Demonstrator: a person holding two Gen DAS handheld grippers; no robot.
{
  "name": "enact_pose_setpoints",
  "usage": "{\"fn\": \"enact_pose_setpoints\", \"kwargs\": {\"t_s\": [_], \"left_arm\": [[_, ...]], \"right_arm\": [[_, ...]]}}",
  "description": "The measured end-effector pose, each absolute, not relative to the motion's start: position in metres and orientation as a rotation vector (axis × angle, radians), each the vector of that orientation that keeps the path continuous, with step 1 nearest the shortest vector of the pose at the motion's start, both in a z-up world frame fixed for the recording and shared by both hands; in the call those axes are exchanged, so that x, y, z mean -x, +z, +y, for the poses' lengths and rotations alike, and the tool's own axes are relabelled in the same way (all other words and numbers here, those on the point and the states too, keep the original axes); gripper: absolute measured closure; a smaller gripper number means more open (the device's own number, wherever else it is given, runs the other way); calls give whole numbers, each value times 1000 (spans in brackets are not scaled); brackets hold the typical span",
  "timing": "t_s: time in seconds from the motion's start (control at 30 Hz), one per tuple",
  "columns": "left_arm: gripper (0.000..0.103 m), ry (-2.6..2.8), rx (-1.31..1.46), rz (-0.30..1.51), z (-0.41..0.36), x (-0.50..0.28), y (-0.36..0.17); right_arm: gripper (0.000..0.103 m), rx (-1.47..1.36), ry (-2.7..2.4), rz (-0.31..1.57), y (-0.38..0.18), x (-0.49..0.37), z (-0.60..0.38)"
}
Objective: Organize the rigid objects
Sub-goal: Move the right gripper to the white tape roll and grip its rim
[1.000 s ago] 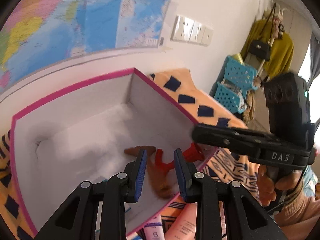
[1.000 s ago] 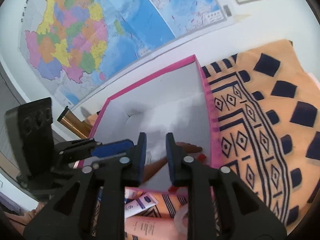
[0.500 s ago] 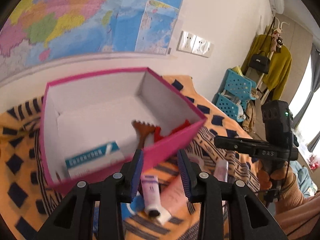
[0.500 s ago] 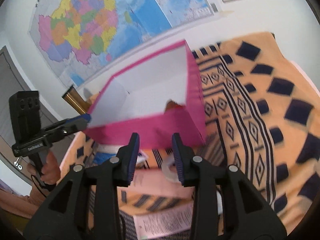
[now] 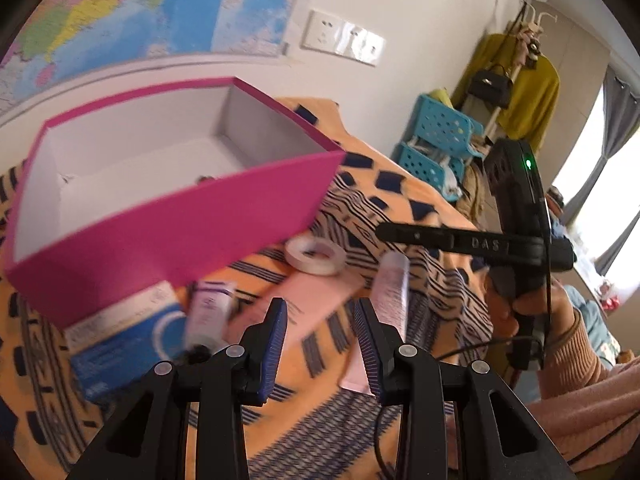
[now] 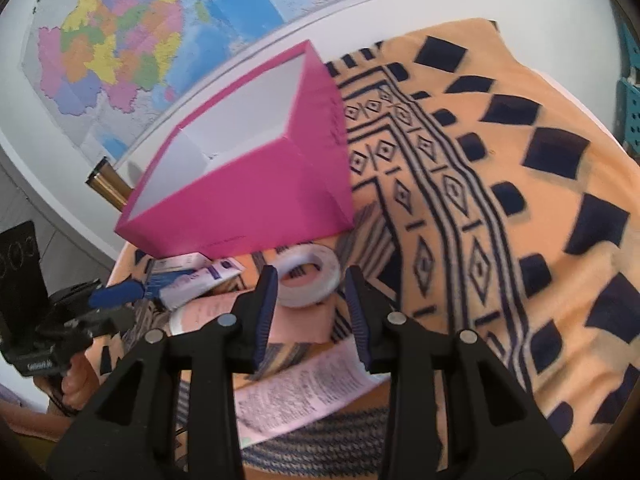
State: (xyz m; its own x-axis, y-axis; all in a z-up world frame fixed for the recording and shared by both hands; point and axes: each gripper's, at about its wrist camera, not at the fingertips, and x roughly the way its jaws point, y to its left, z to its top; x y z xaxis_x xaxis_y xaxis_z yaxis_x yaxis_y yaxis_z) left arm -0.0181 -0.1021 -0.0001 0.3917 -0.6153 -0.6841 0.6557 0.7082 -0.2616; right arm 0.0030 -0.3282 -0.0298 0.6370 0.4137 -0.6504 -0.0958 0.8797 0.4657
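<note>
Left to right in the left wrist view, we see the blue carton (image 5: 120,344) at lower left, partly under the front wall of the pink box (image 5: 168,232), which stands on the patterned orange blanket (image 5: 420,208). Just right of the carton lies a white-and-purple tube (image 5: 208,312), then a pink packet (image 5: 316,300) that shows in the gap of the left gripper (image 5: 320,336). Its jaws stand a little apart with nothing clamped between them. Beyond the packet rests a roll of white tape (image 5: 316,255), and to its right a pink tube (image 5: 392,292). Farthest right, a hand (image 5: 532,312) bears the other tool.

In the right wrist view, the right gripper (image 6: 308,312) hangs above the tape roll, which lies just ahead of its tips; its jaws are parted and grip nothing. A printed leaflet (image 6: 300,396) lies below them.
</note>
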Motion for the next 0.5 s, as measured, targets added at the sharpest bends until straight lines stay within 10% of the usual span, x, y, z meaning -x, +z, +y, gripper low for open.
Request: {"fn": "enact_pose_setpoints", "kwargs": {"t_s": [0.5], "left_arm": [[68,-890,-101,989,-124,44,-41]], "right_arm": [[58,-409,207,867,-44,13,-359]]}}
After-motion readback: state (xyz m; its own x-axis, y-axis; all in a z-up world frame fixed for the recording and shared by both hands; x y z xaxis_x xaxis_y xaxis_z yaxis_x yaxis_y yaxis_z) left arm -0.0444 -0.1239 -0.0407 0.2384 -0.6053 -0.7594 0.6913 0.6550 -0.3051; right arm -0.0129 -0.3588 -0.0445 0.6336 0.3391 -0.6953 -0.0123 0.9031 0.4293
